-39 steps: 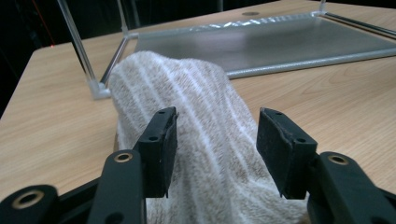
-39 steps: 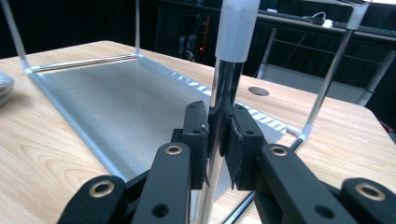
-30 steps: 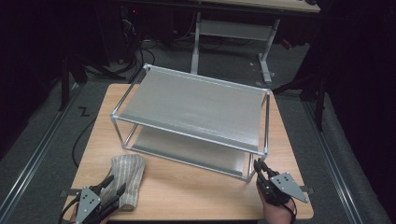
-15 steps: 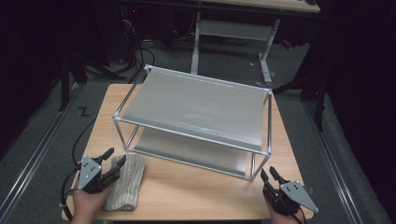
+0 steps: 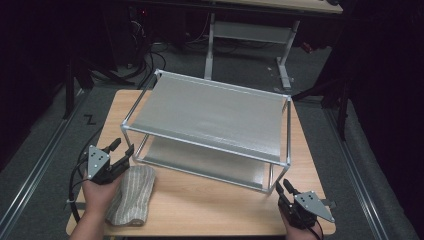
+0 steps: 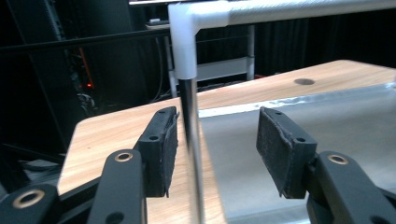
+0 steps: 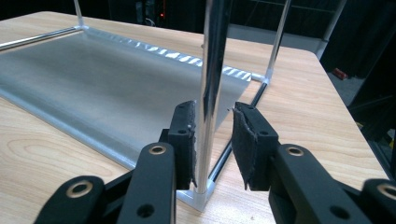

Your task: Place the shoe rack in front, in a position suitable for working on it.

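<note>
A two-tier metal rack (image 5: 210, 110) stands on the wooden table (image 5: 200, 205). My left gripper (image 5: 122, 146) is at the rack's front-left post (image 5: 124, 142). In the left gripper view that post (image 6: 189, 116) stands between the open jaws of the left gripper (image 6: 217, 149), close to the left pad. My right gripper (image 5: 283, 186) is at the front-right post (image 5: 272, 177). The right gripper (image 7: 215, 140) has that post (image 7: 212, 70) between its jaws. They have just been closing, and a gap shows at the right pad. A folded grey striped towel (image 5: 132, 195) lies by my left hand.
The rack's lower shelf (image 7: 116, 84) rests just above the tabletop. The table's front edge runs right below both hands. Beyond the table are a dark floor, cables and another table frame (image 5: 245, 35).
My left gripper has moved forward from the towel's near end to the rack's front-left post. The towel stays where it lay. The right gripper has stayed by the front-right post.
</note>
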